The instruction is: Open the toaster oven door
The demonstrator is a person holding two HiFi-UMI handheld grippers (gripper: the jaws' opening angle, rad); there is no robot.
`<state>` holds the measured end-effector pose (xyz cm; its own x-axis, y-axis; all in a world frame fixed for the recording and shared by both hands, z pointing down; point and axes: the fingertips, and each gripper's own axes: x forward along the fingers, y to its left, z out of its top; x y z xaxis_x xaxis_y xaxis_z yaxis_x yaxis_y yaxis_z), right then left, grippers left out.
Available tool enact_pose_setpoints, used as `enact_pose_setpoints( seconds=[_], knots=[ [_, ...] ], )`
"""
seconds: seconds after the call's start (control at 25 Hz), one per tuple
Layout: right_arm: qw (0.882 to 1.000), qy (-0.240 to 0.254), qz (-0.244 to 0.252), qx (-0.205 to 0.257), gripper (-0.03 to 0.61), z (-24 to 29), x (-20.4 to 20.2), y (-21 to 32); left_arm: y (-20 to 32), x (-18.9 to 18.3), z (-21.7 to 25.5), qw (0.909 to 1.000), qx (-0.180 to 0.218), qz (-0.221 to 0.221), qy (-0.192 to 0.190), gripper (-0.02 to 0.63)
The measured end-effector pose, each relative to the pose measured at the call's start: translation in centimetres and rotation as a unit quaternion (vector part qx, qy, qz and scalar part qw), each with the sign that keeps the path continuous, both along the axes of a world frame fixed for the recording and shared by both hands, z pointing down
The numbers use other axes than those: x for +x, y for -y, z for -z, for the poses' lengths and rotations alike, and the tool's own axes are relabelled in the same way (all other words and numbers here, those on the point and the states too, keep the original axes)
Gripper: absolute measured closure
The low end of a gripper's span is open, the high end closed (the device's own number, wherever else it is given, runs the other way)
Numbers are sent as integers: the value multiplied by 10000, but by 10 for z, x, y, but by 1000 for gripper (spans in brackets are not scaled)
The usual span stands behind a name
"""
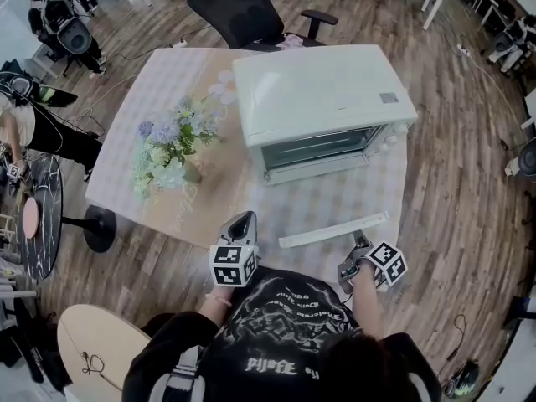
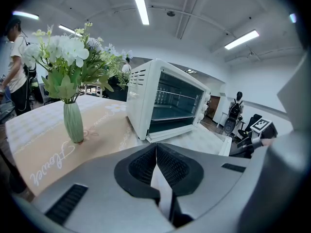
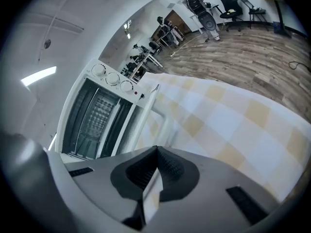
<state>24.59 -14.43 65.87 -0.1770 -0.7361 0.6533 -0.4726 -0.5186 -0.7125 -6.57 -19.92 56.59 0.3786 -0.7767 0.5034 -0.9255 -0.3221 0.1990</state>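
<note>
Office floor, checked table [image 1: 151, 82] in middle. Flowers [image 1: 172, 153] at left. Left gripper [image 1: 244, 219] at near edge, jaws together, empty. Oven [image 1: 322, 99] right of flowers. Door [image 1: 335, 206] already down flat, handle [image 1: 335, 229] toward person. Right gripper [image 1: 359, 241] just beside handle's right end, jaws together, nothing between. Door likely stiff, hinged, glass: grip handle bar mid-length, keep off pane.

The toaster oven [image 1: 322, 86] has a smooth, faintly glossy white shell that looks like painted metal, and its door [image 1: 335, 208] is clear glass. A matt checked cloth [image 1: 159, 90] covers the bench. The vase [image 2: 74, 122] looks like ribbed, glazed ceramic. The floor [image 1: 452, 149] is wood plank. The left tool [image 2: 156, 145] and right tool [image 3: 156, 149] are matt grey plastic with ribbed black pads [image 2: 172, 168].
</note>
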Motion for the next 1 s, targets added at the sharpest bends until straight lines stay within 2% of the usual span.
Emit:
enact_pose_setpoints(
  seconds=[0.48, 0.76, 1.0],
  knots=[
    [9992, -45, 117, -376, 571, -22, 0, 2, 7, 4, -1, 10000, 0, -5, 89, 594],
    [9958, -447, 179, -776, 571, -24, 2, 2, 10, 9, -2, 9999, 44, -95, 136, 594],
    [9942, -656, 91, -849, 571, -23, 4, 0, 11, 8, -2, 9998, 43, -112, 129, 594]
  ],
)
